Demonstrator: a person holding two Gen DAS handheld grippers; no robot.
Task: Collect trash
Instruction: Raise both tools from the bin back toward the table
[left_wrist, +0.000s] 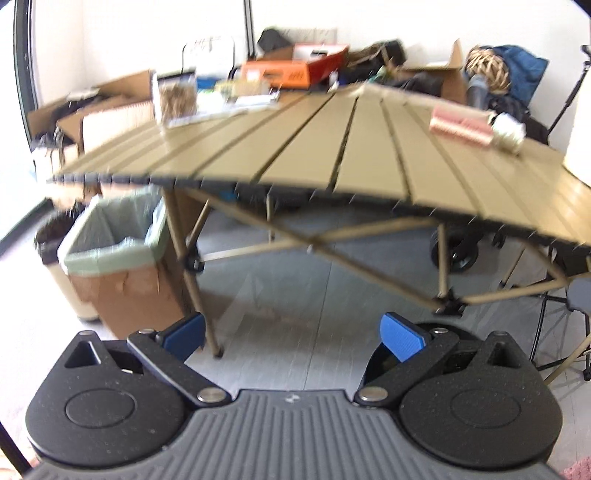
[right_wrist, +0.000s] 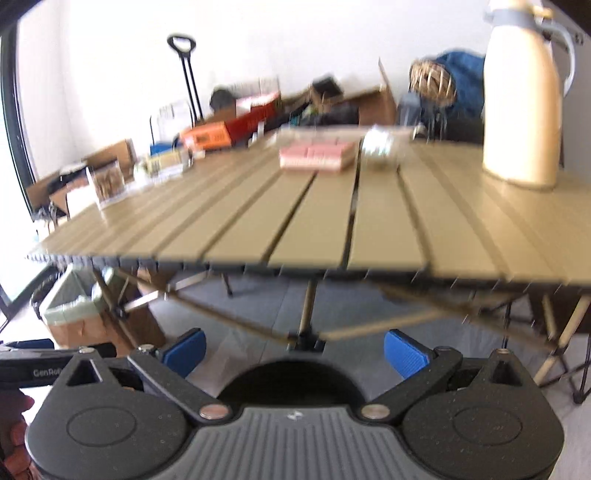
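Slatted tan counter (right_wrist: 258, 221) carries a pink packet (right_wrist: 316, 155) beside a crumpled white wad (right_wrist: 378, 147) near its far edge; left gripper (left_wrist: 293, 338) and right gripper (right_wrist: 293, 350) hover released, empty, below the near edge. Lined bin (left_wrist: 110, 240) stands left.

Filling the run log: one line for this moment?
left gripper open, empty | right gripper open, empty | pink pack, crumpled wrapper on table

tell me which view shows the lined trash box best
The left wrist view: the bag-lined cardboard box sits in the open left of the table, its mouth visible. In the right wrist view the same box is small, at the edge, partly behind the table legs.
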